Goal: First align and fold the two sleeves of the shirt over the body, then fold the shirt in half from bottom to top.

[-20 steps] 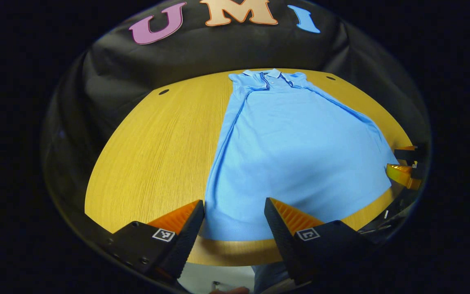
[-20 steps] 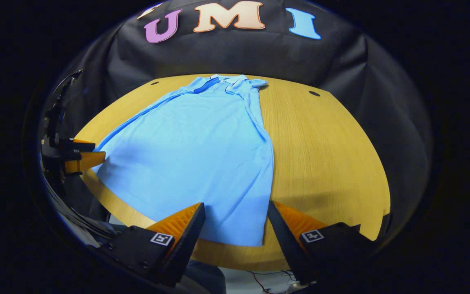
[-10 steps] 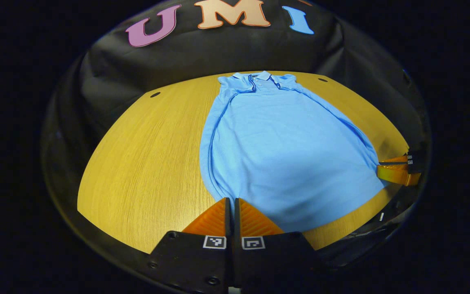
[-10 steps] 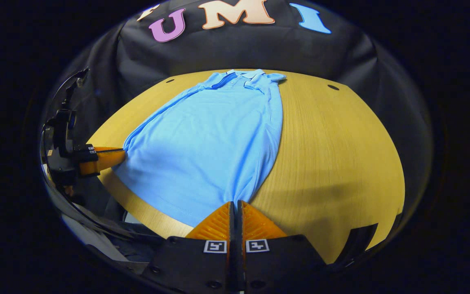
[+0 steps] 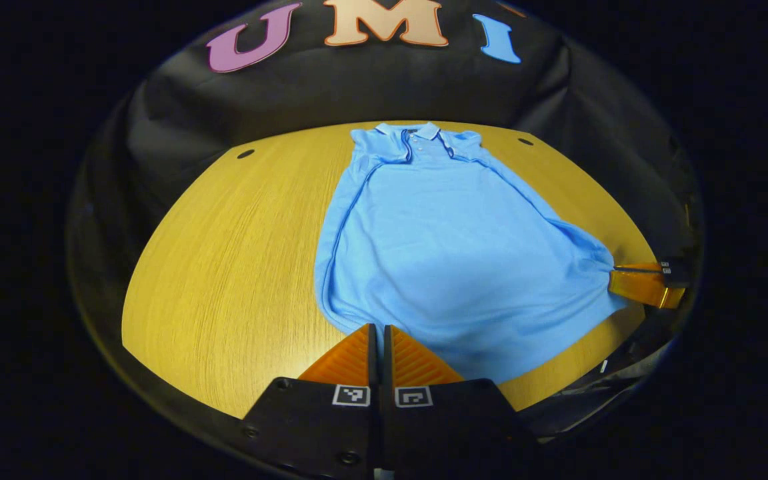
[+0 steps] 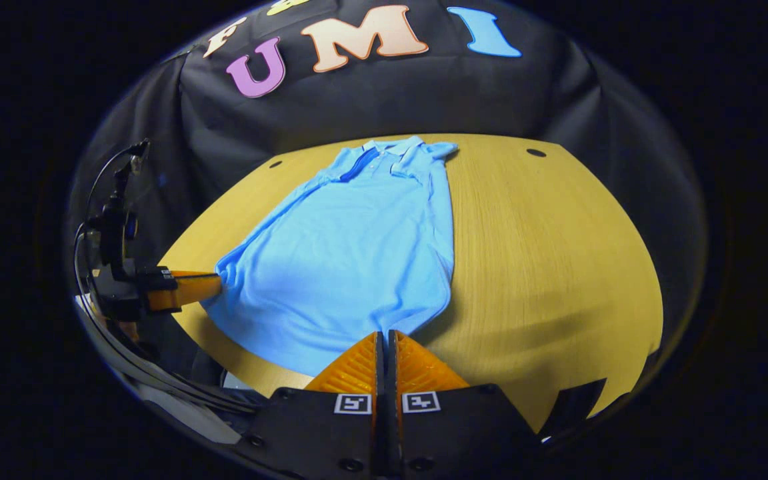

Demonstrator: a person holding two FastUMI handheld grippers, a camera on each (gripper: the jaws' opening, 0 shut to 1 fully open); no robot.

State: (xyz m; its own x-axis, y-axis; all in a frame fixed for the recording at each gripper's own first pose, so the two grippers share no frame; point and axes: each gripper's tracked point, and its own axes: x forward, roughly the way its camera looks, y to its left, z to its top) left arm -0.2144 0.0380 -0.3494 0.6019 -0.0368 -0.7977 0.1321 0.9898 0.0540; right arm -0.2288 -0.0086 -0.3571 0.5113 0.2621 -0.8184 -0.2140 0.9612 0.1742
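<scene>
Hem corners drawn inward, puckered; left gripper (image 5: 377, 328) and right gripper (image 6: 385, 333) pinching blue shirt (image 5: 451, 247), sleeves folded.

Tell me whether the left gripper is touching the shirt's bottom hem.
Touching. In the right gripper view, the left gripper is shut on the shirt hem corner, with fabric bunching at its tips. The left gripper view shows the hem meeting its closed tips too.
</scene>
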